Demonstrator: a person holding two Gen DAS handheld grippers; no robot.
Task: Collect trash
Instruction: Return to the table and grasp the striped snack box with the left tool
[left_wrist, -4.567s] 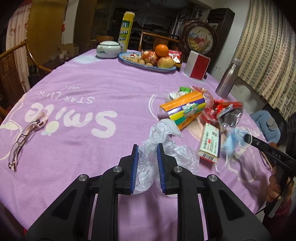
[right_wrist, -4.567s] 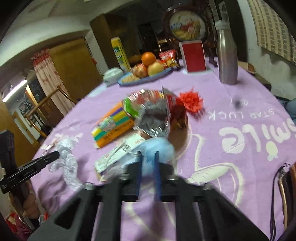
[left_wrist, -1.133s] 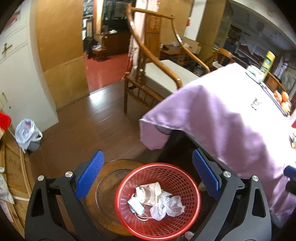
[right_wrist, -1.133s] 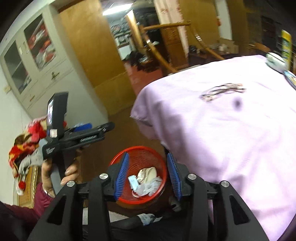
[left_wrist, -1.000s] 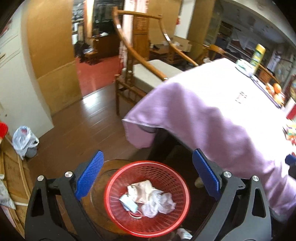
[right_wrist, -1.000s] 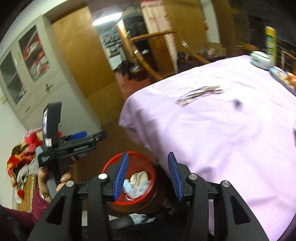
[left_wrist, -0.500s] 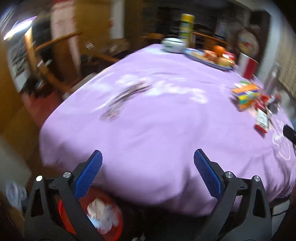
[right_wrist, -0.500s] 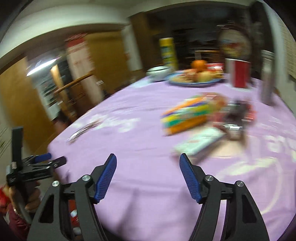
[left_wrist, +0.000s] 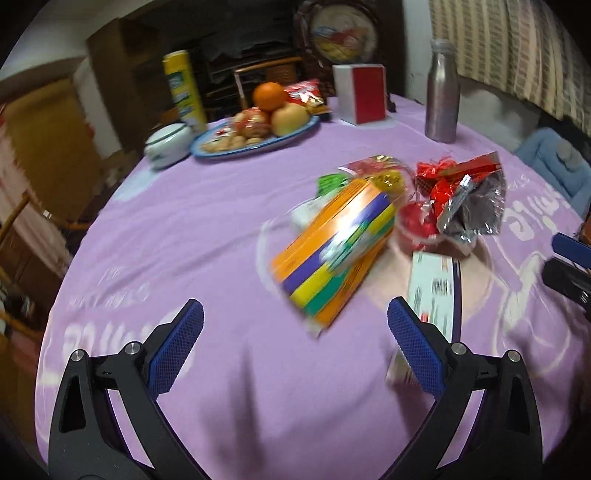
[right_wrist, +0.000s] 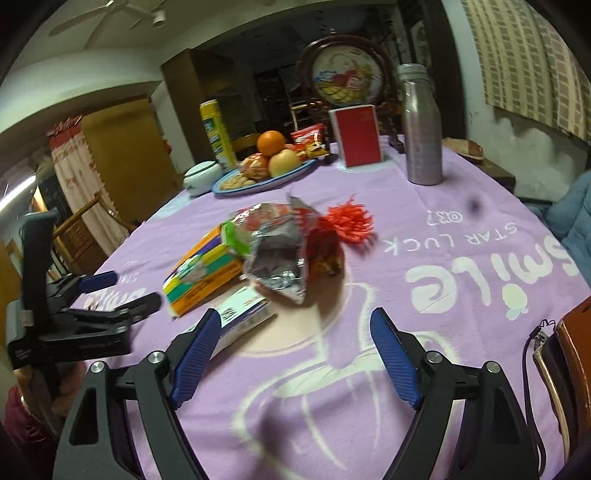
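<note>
Well, the foil wrapper (right_wrist: 280, 258) lies torn open — crumpled, silvery inside.

Motion-blurred striped box (left_wrist: 334, 254); brown bag (right_wrist: 569, 373) (cut off by edge)

Torn foil snack bag (right_wrist: 280, 258) gaping open mid-cloth, red paper frill (right_wrist: 349, 221) at its two o'clock, flat white carton (right_wrist: 240, 314) at its seven o'clock, touching.

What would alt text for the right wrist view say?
The empty right gripper, its jaws opening, hovers over a purple tablecloth facing a torn foil snack bag, a colourful box and a white carton. A fruit plate sits behind.
</note>
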